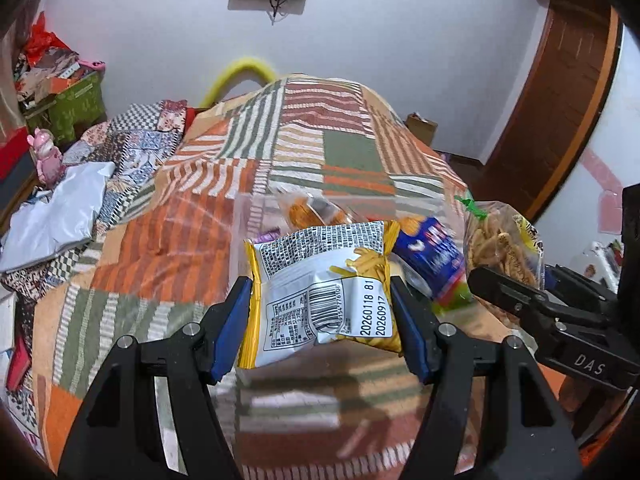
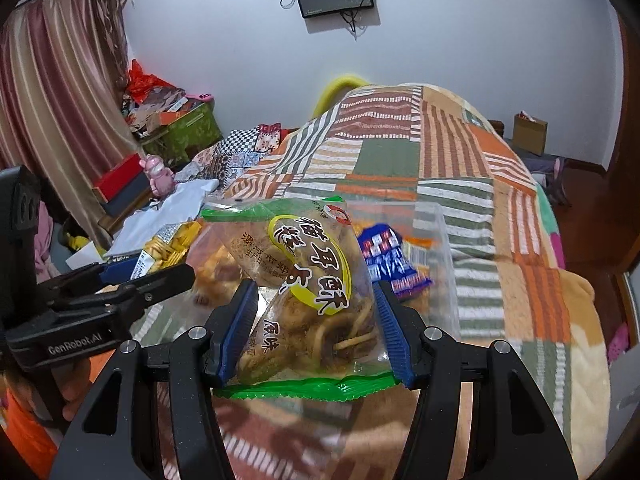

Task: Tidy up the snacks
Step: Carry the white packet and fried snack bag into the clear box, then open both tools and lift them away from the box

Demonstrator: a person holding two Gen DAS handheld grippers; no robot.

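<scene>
My left gripper has its blue fingers shut tight on a small white and yellow foil packet of fries snack. I hold it by its two sides so it hangs flat and does not slip. My right gripper squeezes a clear plastic bag of brown twisty sticks with green edges the same way, one finger on each side. Both snacks are up in the air, close together.

Just past them sits a see-through plastic box. Inside I can see a blue and white snack pack and some orange ones. I think the snacks go in there, so I hold mine right over it.

The box rests on a bed with a striped orange and green patchwork blanket. The bed is soft, so the box could tip.
</scene>
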